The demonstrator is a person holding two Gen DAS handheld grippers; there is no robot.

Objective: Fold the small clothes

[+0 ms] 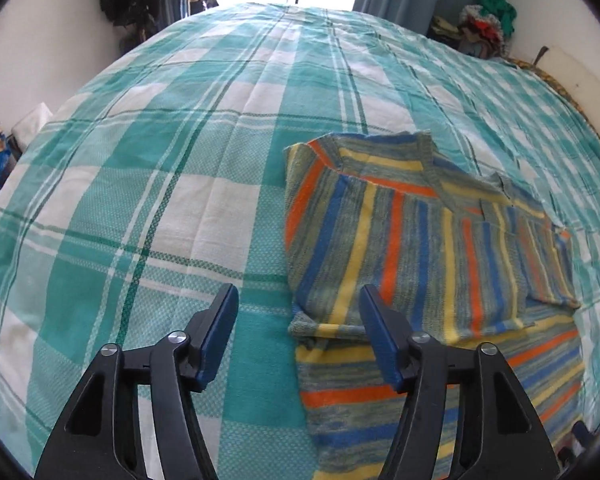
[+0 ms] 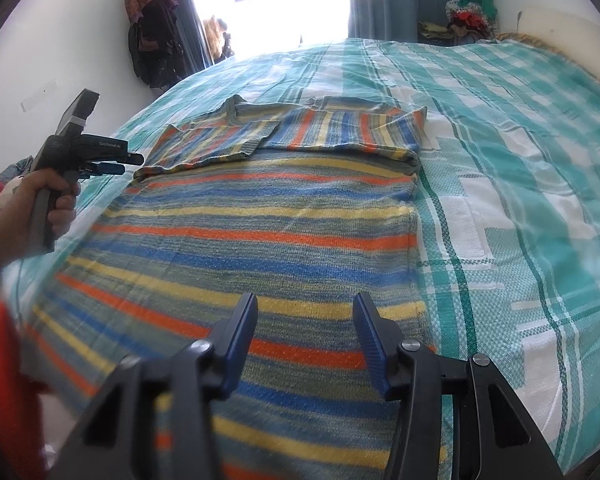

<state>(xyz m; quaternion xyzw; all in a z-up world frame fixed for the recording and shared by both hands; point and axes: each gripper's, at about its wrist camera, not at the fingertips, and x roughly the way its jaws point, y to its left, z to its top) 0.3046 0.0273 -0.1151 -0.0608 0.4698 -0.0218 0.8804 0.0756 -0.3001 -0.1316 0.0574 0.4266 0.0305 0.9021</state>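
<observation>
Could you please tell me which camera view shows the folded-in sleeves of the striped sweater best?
The right wrist view: both folded sleeves lie across the striped sweater with its whole body visible. The left wrist view shows the sleeves side-on, its own gripper hiding the lower body.

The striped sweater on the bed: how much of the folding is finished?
Done: both sleeves of the striped sweater lie folded across its top. In hand: nothing; the left gripper and right gripper are open above it. Left: folding the long body up, which lies flat on the checked bedsheet.
</observation>
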